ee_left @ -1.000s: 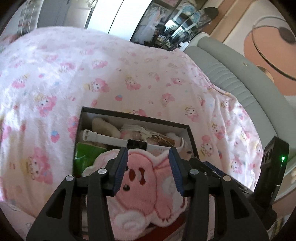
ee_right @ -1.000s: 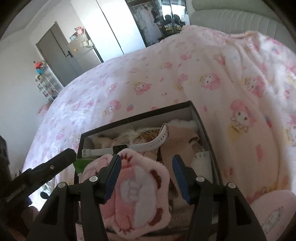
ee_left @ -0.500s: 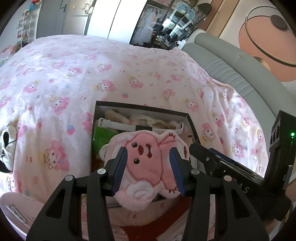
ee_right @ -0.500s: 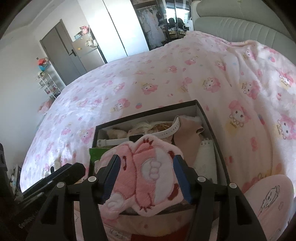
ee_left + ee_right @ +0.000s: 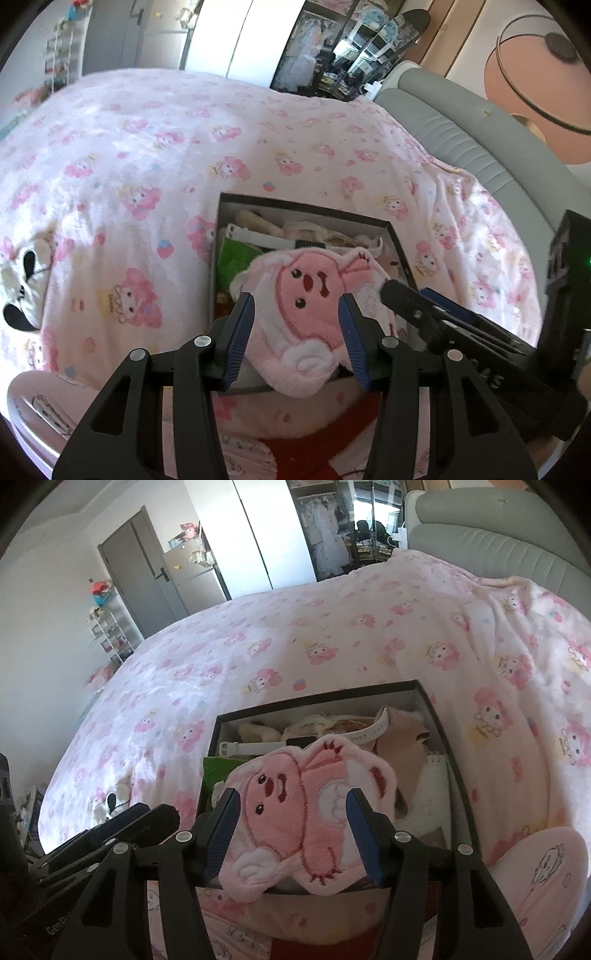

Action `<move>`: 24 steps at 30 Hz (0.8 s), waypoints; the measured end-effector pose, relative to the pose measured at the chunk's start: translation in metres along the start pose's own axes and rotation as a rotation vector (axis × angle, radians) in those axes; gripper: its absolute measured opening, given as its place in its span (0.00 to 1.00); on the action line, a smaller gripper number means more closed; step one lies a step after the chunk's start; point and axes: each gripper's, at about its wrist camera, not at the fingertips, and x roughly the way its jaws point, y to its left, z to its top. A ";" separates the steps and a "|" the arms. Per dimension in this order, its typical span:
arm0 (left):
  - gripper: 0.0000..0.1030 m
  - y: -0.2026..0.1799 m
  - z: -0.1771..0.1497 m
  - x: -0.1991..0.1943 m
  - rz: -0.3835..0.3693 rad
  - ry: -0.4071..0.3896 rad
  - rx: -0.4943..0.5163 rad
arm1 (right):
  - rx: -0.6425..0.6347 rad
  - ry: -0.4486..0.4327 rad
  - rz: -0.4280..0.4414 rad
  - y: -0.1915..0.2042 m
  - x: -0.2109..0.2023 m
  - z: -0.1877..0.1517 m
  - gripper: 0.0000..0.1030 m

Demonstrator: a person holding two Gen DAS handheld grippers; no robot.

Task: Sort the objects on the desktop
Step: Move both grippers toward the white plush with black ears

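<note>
The pink plush pouch [image 5: 314, 314] lay draped over the near end of the black box [image 5: 439, 720], soft, light and floppy; best pinched at an edge. Both the left gripper [image 5: 297, 336] and right gripper [image 5: 295, 830] stood wide, empty.

You see both views in bright daylight. The blanket [image 5: 155, 155] is washed out near its upper left in the left wrist view, and a pale overexposed patch crosses its middle [image 5: 207, 686] in the right wrist view. The inside of the box [image 5: 306, 212] lies in shade. Fisheye distortion bends the headboard [image 5: 480, 140] and door [image 5: 144, 579], and dark vignetting rings every corner. You find slight blur toward the left wrist view's edges; the centre stays sharp.
</note>
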 end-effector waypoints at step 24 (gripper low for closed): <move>0.47 0.137 -0.033 -0.046 0.166 0.000 -0.194 | -0.237 0.156 0.110 0.129 0.063 -0.032 0.54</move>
